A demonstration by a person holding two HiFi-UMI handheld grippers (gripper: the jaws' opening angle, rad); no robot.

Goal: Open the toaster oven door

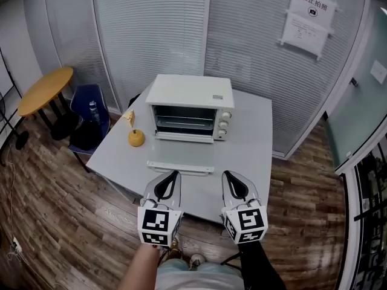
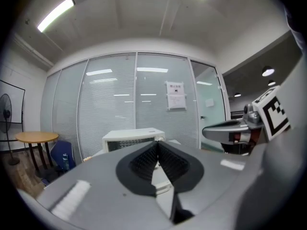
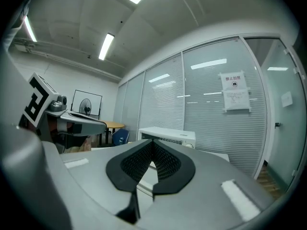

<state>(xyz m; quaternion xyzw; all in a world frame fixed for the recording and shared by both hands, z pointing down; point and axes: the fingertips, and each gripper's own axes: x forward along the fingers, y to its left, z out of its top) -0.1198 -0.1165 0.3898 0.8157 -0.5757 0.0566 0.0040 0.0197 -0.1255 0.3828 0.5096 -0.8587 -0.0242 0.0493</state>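
Toaster oven (image 1: 188, 104) stands mid-table (image 1: 248, 156); its door (image 1: 180, 167) already lies flat toward the person. Door judged rigid, hinged, with breakable glass; take it by the front-edge handle. Left gripper (image 1: 174, 175) and right gripper (image 1: 227, 176) hover near it, jaws together, empty.

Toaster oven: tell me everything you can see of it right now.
The toaster oven is a white, metal-looking box standing upright toward the back of the grey table. Its white-edged door is dropped open and lies flat toward the person. The open cavity shows a wire rack. Three round knobs run down the right front. Only the table touches it; a yellow object sits apart on its left.
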